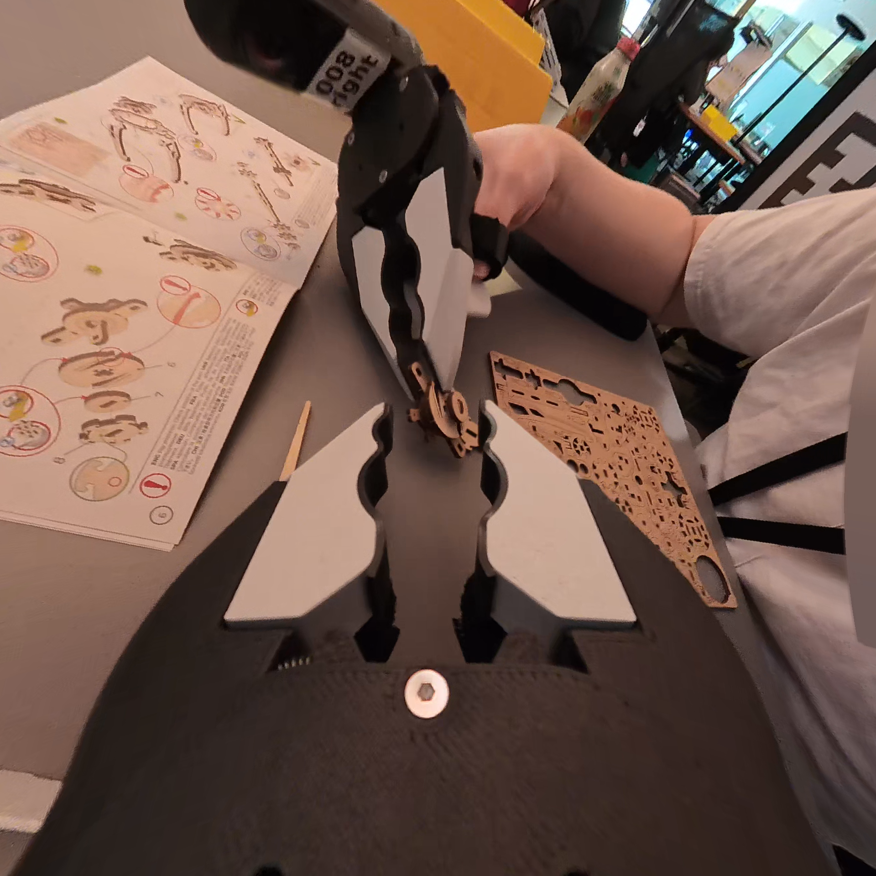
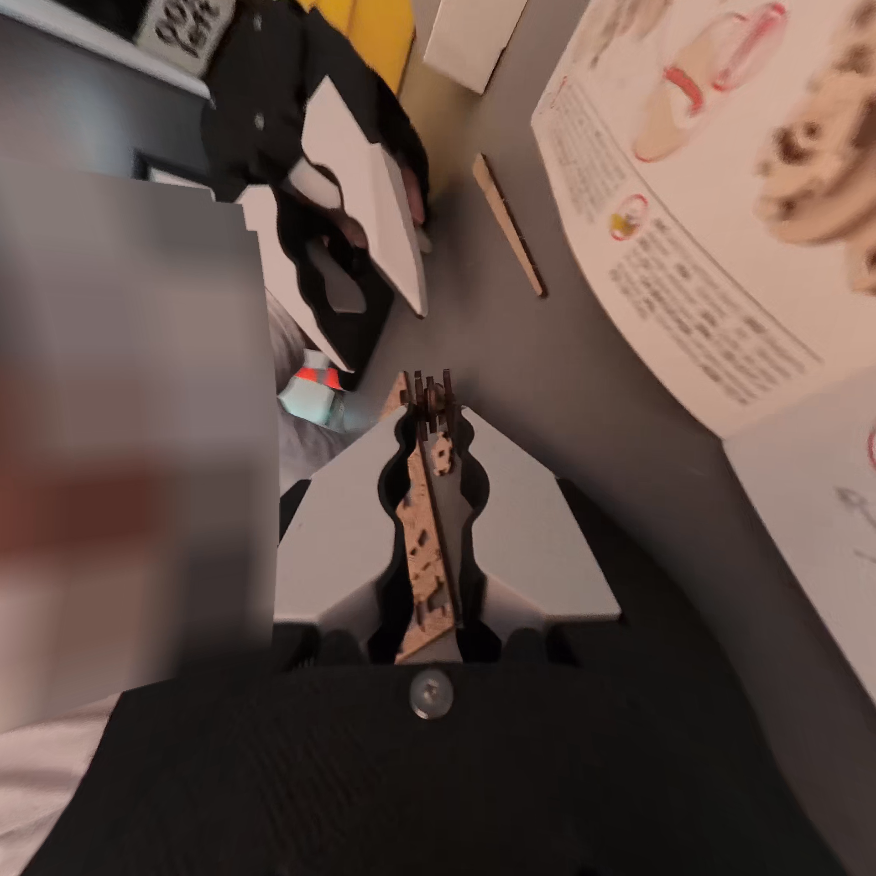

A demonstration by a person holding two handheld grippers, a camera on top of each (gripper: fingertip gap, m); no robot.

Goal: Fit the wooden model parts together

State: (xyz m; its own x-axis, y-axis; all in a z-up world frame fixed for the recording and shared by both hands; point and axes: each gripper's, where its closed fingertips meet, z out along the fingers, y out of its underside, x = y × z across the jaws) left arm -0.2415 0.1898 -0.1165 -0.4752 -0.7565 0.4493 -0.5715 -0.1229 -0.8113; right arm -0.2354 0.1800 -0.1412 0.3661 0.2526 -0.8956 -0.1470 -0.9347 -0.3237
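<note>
A small wooden gear assembly (image 1: 443, 417) hangs from my right gripper (image 1: 426, 377), which comes down from above and is shut on it. In the right wrist view the assembly (image 2: 429, 396) sticks out past the right gripper's tips (image 2: 433, 411). My left gripper (image 1: 435, 411) is open and empty, its tips just short of the assembly and on either side of it, not touching. It also shows in the right wrist view (image 2: 385, 341), open. A flat laser-cut wooden parts sheet (image 1: 611, 469) lies on the grey table to the right; it shows under the right fingers (image 2: 424, 545).
An open instruction booklet (image 1: 142, 294) covers the left of the table (image 1: 71, 616). A thin wooden stick (image 1: 296, 441) lies beside it. A yellow bin (image 1: 474, 52) and a bottle (image 1: 599, 85) stand at the back. A person's arm and white sleeve (image 1: 782, 294) are at the right.
</note>
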